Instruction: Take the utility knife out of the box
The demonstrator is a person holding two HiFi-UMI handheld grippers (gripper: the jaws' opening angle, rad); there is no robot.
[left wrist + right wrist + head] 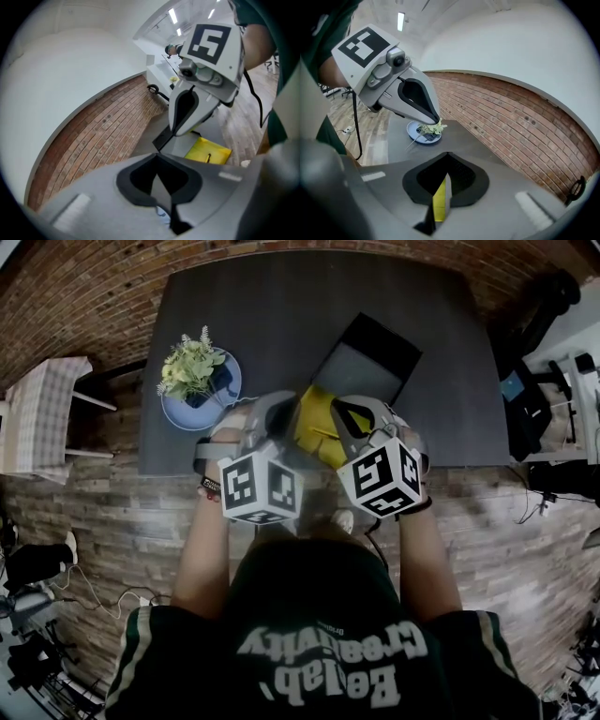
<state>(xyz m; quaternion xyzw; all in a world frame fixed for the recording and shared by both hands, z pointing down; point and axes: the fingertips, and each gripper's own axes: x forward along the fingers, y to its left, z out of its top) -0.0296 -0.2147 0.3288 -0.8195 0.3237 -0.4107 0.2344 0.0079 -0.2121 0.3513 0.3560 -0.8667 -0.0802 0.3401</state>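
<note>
Right gripper (443, 187): jaws closed, pinching the edge of a thin yellow item (439, 206) standing upright in the slit between them.
Left gripper (165, 185): jaws brought together into a narrow seam, with only a small pale speck low in the seam, too small to name; no clear hold on anything.
Pose of the grippers: side by side and close together over the near edge of the table (262, 315), both tilted forward and down toward the box (375, 348). Left marker cube (260, 488) and right marker cube (380, 474) turned up at the head camera, nearest the chest.
Arms: left forearm (202, 549) and right forearm (427, 563) stretched forward almost parallel, elbows close to the body.
Hands: left hand (217, 442) and right hand (417, 460) wrapped around the rear of their grippers, mostly hidden behind the cubes.
Yellow item: between the two gripper noses in the head view, just at the near end of the box; flat, with a short dark mark on its face; resting or lifted, cannot tell.
Utility knife: not made out as such; cannot tell whether the yellow item is the knife or its wrapping.
Box: open on the dark table, black lid farthest away, grey panel nearer.
Plate (178, 413): pale blue, on the table left of the grippers, well apart from the box, carrying a bunch of flowers (190, 367).
</note>
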